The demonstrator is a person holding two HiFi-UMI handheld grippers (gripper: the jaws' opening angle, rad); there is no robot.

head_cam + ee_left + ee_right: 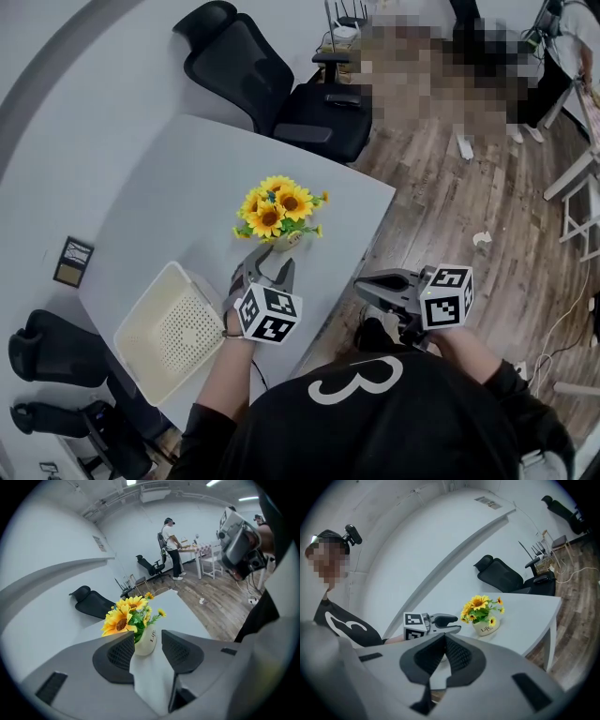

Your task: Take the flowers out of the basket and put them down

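Note:
A bunch of yellow sunflowers in a small white pot stands upright on the grey table, outside the basket. The cream perforated basket sits at the table's near left corner with nothing in it. My left gripper is open just short of the pot and slightly above it. In its own view the pot shows beyond the gap between the spread jaws of the left gripper, untouched. My right gripper is shut and holds nothing, off the table's right edge. Its pads meet in the right gripper view.
A black office chair stands at the table's far side, and more black chairs at its near left. The table's right edge drops to wood floor. A person stands at a distant table.

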